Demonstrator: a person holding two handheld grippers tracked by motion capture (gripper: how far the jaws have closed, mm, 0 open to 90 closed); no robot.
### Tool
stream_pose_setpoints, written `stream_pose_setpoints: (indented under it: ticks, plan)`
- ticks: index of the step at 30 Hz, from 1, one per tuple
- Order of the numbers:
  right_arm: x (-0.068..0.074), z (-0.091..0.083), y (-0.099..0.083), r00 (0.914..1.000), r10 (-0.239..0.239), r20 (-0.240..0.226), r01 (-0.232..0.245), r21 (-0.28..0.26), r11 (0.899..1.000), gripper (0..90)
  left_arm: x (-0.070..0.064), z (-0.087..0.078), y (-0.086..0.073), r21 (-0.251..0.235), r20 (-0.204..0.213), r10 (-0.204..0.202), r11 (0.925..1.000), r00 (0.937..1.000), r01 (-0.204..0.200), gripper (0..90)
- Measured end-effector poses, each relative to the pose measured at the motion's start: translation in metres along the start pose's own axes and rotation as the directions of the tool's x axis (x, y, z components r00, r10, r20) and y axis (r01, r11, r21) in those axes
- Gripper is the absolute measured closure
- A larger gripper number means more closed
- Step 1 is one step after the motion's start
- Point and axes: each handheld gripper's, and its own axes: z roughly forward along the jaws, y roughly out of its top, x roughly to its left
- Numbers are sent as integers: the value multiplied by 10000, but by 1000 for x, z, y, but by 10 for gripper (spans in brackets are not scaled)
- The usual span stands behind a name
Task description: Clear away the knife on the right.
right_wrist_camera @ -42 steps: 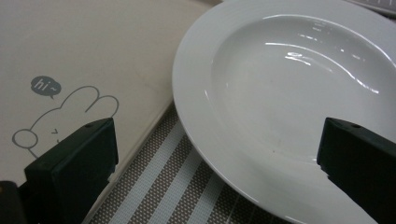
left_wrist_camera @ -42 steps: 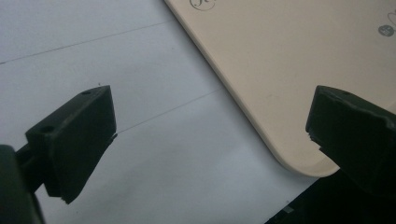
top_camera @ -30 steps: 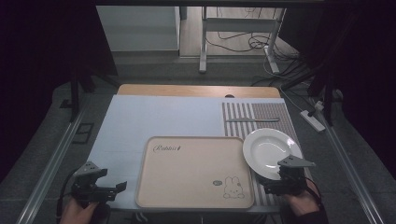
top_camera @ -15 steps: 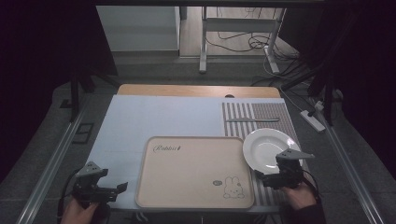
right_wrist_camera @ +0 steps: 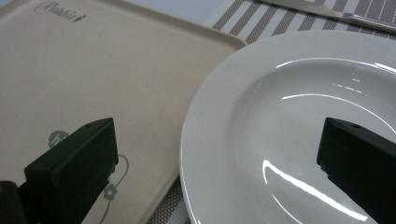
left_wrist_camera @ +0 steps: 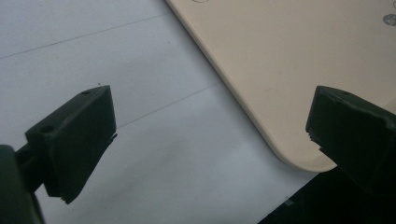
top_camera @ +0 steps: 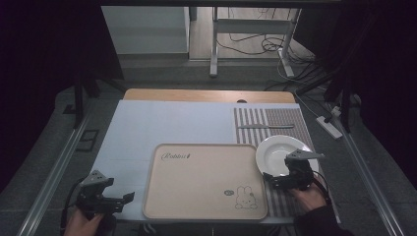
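1. High view: A white plate (top_camera: 281, 154) lies on the striped mat (top_camera: 275, 123) at the right of the bench (top_camera: 162, 123), and its left rim touches or slightly overlaps the right edge of the beige tray (top_camera: 204, 179). The right claw (top_camera: 275, 181) is at the near rim of the plate, held by the person's right hand (top_camera: 306, 194). The left claw (top_camera: 120, 200) waits at the near left corner of the bench, just beside the tray, with nothing in it. A knife (top_camera: 265, 126) lies on the mat, farther than the plate. The tray carries nothing.

2. Left gripper view: The jaws of the left claw (left_wrist_camera: 208, 135) stand wide apart and hold nothing. Between them I see the white bench cover (left_wrist_camera: 116, 70) and the rounded near corner of the tray (left_wrist_camera: 289, 70). It touches neither.

3. Right gripper view: The right claw (right_wrist_camera: 219, 158) is also wide open. One jaw is over the tray (right_wrist_camera: 93, 79), near the rabbit drawing, and the other is over the bowl of the plate (right_wrist_camera: 299, 116), so the rim lies between them. The jaws have not closed on it.

4. My judgement: the work seems to be moving the plate, perhaps onto the tray. Only the approach is done. The grasp, the lift and the placing are all left.
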Motion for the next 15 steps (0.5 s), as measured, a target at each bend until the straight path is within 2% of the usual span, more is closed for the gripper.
stream_pose_setpoints:
  ticks: [7,15]
  plan:
    - [-4,9,8,9999,-123,119,123,-60,9999,0,0,0,0,10,-2,11,10000,10000,-11,27]
    - [-9,23,19,9980,-586,217,588,-83,9982,0,0,0,0,8,17,1,10000,10000,-1,26]
